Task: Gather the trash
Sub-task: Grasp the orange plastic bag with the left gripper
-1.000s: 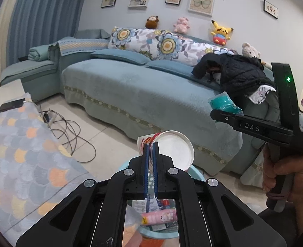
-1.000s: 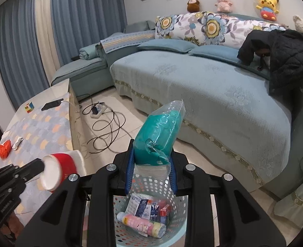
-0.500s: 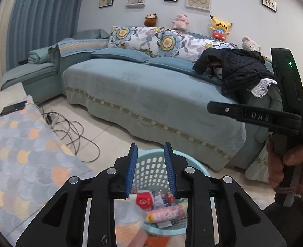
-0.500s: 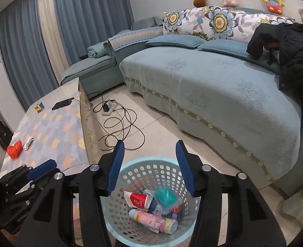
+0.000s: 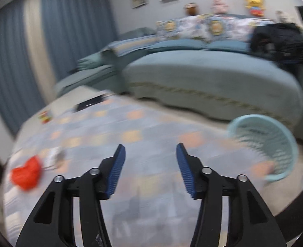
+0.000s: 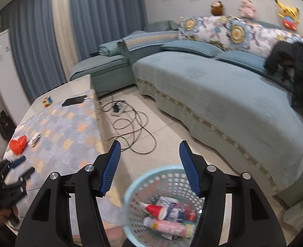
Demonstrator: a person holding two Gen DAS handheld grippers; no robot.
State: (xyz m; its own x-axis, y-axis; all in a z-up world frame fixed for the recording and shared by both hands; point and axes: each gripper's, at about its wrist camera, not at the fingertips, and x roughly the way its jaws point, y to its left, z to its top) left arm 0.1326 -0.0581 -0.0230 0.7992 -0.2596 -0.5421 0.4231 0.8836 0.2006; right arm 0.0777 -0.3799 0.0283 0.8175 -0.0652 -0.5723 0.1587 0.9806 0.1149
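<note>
A pale blue basket (image 6: 130,187) stands on the floor beside the table, holding a red-and-white cup (image 6: 154,209), a pink bottle (image 6: 167,225) and other wrappers. My right gripper (image 6: 149,164) hovers above it, jaws opening, nothing between them. My left gripper (image 5: 149,168) points over the patterned tablecloth (image 5: 114,135), jaws opening and empty; the view is blurred. On the table's left end lie a red crumpled wrapper (image 5: 26,175) (image 6: 18,144) and a silver wrapper (image 5: 54,156) (image 6: 34,139). The basket (image 5: 264,146) shows at the right of the left wrist view. The left gripper (image 6: 20,169) also appears near the red wrapper.
A phone (image 6: 74,100) and a puzzle cube (image 6: 47,101) lie at the table's far end. Cables and a power strip (image 6: 116,109) sprawl on the tiled floor. A blue sofa (image 6: 223,94) with a black jacket (image 6: 295,61) runs behind the basket.
Both grippers let go of their items, the cup and the teal bag, which now lie in the basket. Both jaws opened wider. The left gripper swung left over the table.
</note>
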